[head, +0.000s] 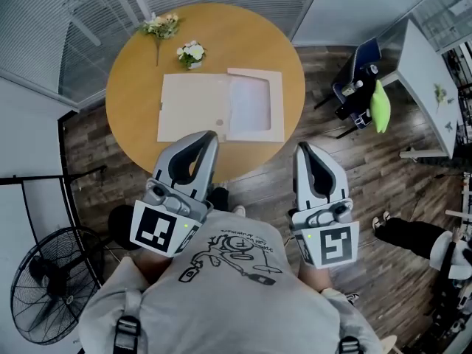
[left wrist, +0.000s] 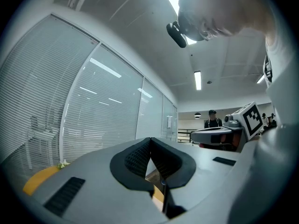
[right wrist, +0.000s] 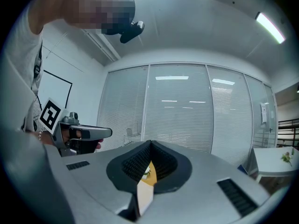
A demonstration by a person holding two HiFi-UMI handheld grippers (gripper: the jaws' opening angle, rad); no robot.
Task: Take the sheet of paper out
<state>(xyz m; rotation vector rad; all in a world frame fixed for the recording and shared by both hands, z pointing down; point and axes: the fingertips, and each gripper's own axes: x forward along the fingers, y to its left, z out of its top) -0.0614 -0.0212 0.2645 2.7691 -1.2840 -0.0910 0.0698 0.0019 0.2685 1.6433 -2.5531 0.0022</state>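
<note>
1. The approach is judged the step in hand: the left gripper (head: 209, 139) and the right gripper (head: 302, 149) are held short of the bench (head: 133, 87), jaws together and empty.
2. The sheet of paper (head: 248, 105) lies in the right half of the open folder (head: 193, 108).
3. Next, the jaws must be opened and the sheet's edge pinched.

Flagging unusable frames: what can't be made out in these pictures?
Sheet in the folder: head view, too small to tell if loose or clipped.
Folder: both gripper views, all but slivers hidden by the shut jaws.
Table near edge: head view, partly behind the left gripper.
Person: head view, cut off by the right edge.
</note>
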